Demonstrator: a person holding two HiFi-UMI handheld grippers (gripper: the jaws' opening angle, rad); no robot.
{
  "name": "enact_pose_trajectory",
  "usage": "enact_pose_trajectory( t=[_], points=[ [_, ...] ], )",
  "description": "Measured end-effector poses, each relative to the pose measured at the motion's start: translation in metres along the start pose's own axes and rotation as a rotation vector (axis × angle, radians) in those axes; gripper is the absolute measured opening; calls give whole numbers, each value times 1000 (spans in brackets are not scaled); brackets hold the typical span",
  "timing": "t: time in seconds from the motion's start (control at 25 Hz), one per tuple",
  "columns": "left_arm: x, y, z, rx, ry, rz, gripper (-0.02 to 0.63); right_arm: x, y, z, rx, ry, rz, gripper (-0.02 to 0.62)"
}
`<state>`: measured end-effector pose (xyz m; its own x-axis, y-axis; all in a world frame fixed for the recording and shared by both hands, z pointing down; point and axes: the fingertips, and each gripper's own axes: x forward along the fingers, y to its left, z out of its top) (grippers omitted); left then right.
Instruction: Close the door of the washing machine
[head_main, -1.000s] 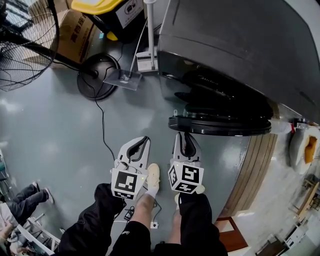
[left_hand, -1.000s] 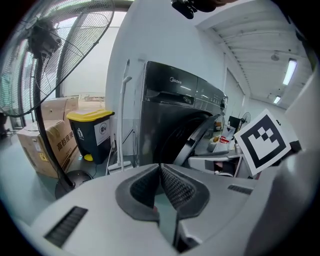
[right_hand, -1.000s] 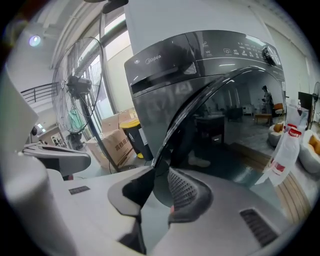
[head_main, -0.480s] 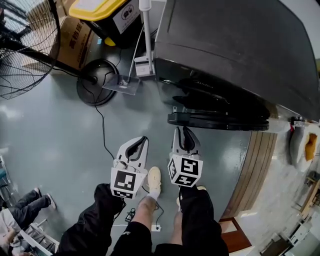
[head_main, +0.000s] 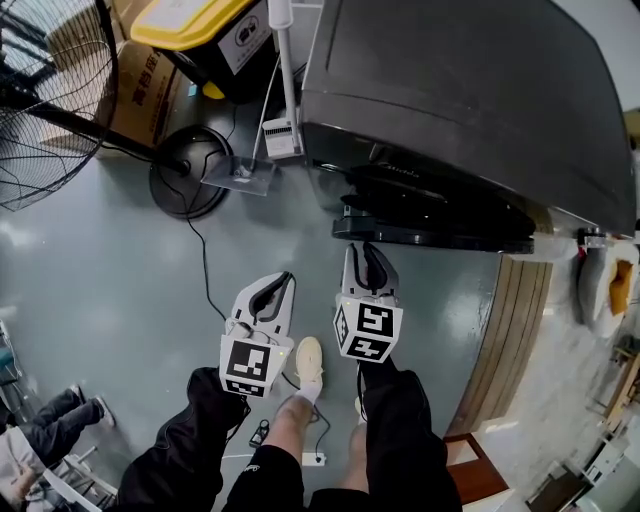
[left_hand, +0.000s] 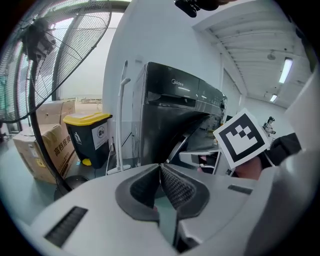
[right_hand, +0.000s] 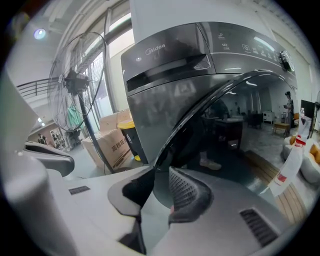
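Observation:
The dark grey washing machine (head_main: 470, 90) stands at the upper right of the head view. Its round door (head_main: 440, 232) hangs open, seen edge-on and close to the front. My right gripper (head_main: 365, 252) reaches to the door's left rim. In the right gripper view the curved door (right_hand: 220, 115) runs down into the gap of the right gripper (right_hand: 161, 170), whose jaws stand apart around that rim. My left gripper (head_main: 283, 280) hangs over the floor to the left, shut and holding nothing. In the left gripper view the left gripper (left_hand: 160, 167) has its tips together, with the machine (left_hand: 170, 120) ahead.
A standing fan (head_main: 40, 90) with a round base (head_main: 188, 170) is at the left, its cable (head_main: 205, 270) trailing over the floor. A yellow-lidded bin (head_main: 215, 30), a cardboard box (head_main: 140, 85) and a white pole (head_main: 283, 70) stand behind. Wooden planks (head_main: 510, 330) lie at the right.
The door has swung nearer to the machine's front, and my right gripper has moved along with its rim. My left gripper has stayed where it was.

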<state>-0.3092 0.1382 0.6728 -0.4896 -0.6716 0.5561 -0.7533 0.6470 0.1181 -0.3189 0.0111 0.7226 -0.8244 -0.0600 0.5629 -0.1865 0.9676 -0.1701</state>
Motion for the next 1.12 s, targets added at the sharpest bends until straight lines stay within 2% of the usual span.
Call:
enact_pose_trajectory(
  t=[0.84,1.12],
  points=[
    [12,13,4,-7,-6,4,29,24,-4,13,-24,-4,-13,107],
    [10,16,11,6,-2,4,29,26,-5,17,-28,0,-45,94]
  ],
)
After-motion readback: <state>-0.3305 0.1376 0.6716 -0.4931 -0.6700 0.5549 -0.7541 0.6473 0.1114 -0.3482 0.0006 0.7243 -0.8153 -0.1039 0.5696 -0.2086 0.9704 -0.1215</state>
